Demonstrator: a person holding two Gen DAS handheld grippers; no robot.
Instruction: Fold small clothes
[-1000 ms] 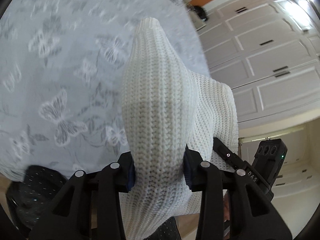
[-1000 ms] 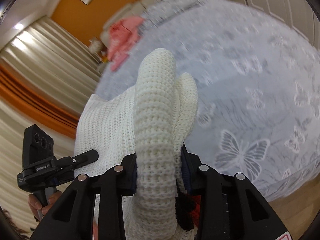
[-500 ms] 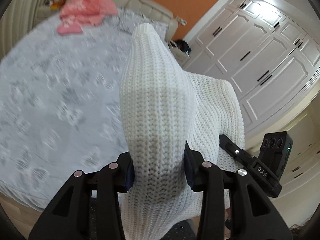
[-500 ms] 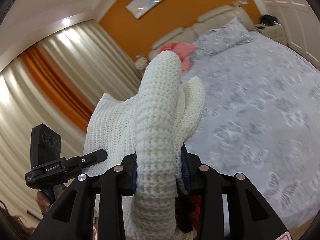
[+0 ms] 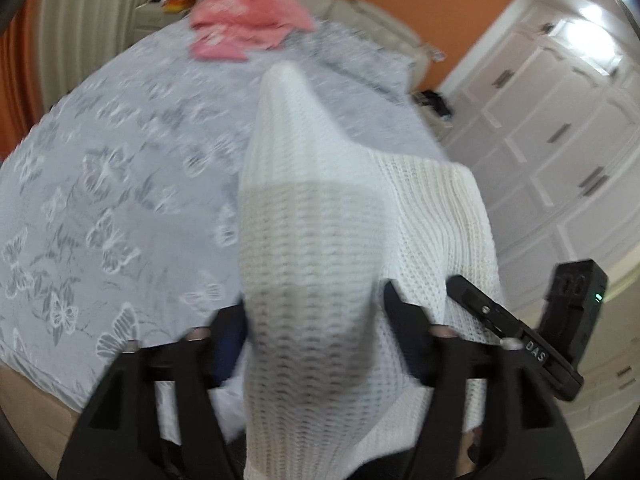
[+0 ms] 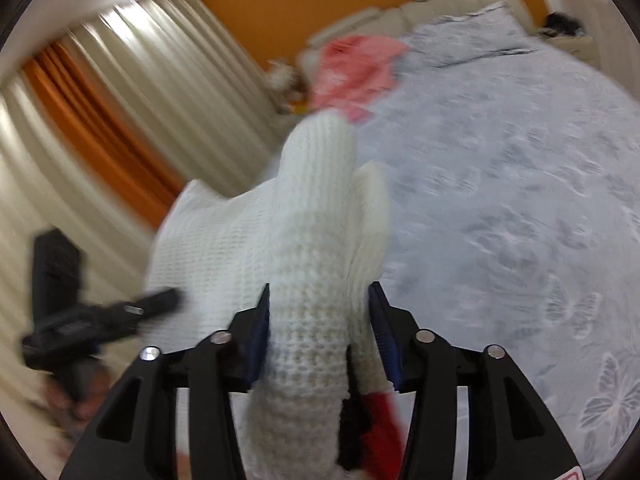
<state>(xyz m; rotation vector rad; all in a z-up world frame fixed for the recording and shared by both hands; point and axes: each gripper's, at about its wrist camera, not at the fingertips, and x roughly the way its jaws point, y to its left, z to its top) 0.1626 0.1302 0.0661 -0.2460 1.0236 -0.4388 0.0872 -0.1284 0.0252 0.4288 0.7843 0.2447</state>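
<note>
A white knit sweater (image 5: pixel 312 240) hangs bunched between the fingers of my left gripper (image 5: pixel 316 320). Its jaws are opening, and the pads stand a little off the knit on both sides. In the right wrist view another bunch of the same sweater (image 6: pixel 316 240) runs up between the fingers of my right gripper (image 6: pixel 318 312). These jaws are opening too, with the blue pads (image 6: pixel 258 332) just beside the fabric. The sweater's body spans between the two grippers, above the bed's near edge. Each view shows the other gripper's black body (image 5: pixel 560 320) (image 6: pixel 92 320) at the side.
A bed with a grey butterfly cover (image 5: pixel 120 200) (image 6: pixel 520 200) lies ahead. Pink clothes (image 5: pixel 248 20) (image 6: pixel 356 68) lie near its beige headboard. White wardrobe doors (image 5: pixel 560 140) stand to the right, cream and orange curtains (image 6: pixel 120 120) to the left. Something red and black (image 6: pixel 380 428) shows under the sweater.
Both grippers swung forward over the bed, so the headboard and pink clothes came into view. Both pairs of jaws widened and let go of the sweater bunches they were clamping.
</note>
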